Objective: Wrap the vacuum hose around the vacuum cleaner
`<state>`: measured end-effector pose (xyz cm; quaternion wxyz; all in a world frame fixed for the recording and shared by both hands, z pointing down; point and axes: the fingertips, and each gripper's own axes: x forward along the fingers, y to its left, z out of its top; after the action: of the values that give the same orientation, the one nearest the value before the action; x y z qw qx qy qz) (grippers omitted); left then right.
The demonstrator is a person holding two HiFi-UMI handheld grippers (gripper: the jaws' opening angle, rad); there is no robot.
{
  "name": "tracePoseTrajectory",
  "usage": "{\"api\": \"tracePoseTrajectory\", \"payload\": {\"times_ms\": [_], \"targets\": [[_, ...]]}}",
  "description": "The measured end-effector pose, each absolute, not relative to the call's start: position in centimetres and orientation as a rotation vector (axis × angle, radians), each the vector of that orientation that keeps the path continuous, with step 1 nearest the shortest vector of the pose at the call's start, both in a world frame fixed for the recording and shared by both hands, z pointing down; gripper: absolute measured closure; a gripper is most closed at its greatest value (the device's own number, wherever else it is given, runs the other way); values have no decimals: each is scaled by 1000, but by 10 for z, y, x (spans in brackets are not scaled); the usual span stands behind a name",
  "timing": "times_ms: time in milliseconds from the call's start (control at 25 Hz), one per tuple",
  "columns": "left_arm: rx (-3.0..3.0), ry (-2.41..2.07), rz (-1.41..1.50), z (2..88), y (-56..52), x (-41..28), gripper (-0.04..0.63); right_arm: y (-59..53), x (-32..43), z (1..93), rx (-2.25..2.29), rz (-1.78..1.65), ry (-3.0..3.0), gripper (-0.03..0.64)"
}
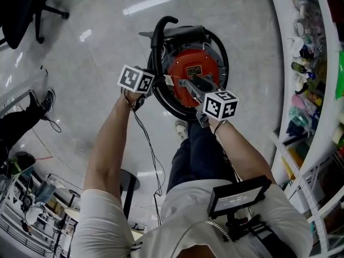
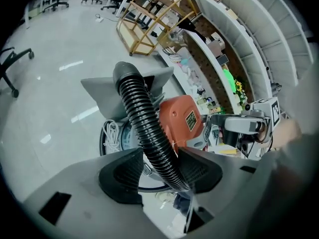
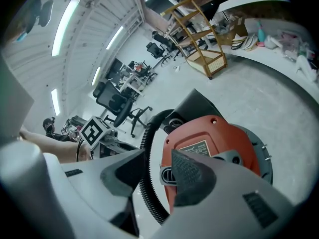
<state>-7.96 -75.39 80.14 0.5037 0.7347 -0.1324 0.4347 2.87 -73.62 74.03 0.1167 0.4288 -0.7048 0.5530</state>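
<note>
The vacuum cleaner (image 1: 191, 71) stands on the floor, a round drum with a red motor top (image 2: 182, 121) (image 3: 214, 138). Its black ribbed vacuum hose (image 1: 157, 36) rises at the left and loops round the drum. My left gripper (image 1: 149, 90) is at the drum's left side. In the left gripper view the hose (image 2: 142, 118) runs slantwise between the jaws, and the left gripper (image 2: 162, 171) is shut on it. My right gripper (image 1: 194, 87) hovers over the motor top. In its own view the right gripper (image 3: 157, 171) stands open, holding nothing, with the hose (image 3: 147, 183) below the gap.
White shelving (image 1: 317, 90) full of small items runs along the right. An office chair (image 1: 21, 4) stands at the far left, and a wooden rack (image 2: 149, 19) farther off. A thin cable (image 1: 148, 144) trails over the floor. A coiled white cord (image 2: 110, 133) hangs on the drum.
</note>
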Motion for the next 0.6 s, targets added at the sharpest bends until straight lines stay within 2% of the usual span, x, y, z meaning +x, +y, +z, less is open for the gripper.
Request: {"api": "tracePoseTrajectory", "payload": {"times_ms": [320,600], "targets": [[1773,-329,984,795,-751,-79,402,-735,30,741,1249,1625,-2069,456],[1775,-348,1174,814,-751,-84,400,-738,22,738,1196,1607,-2106,456]]}}
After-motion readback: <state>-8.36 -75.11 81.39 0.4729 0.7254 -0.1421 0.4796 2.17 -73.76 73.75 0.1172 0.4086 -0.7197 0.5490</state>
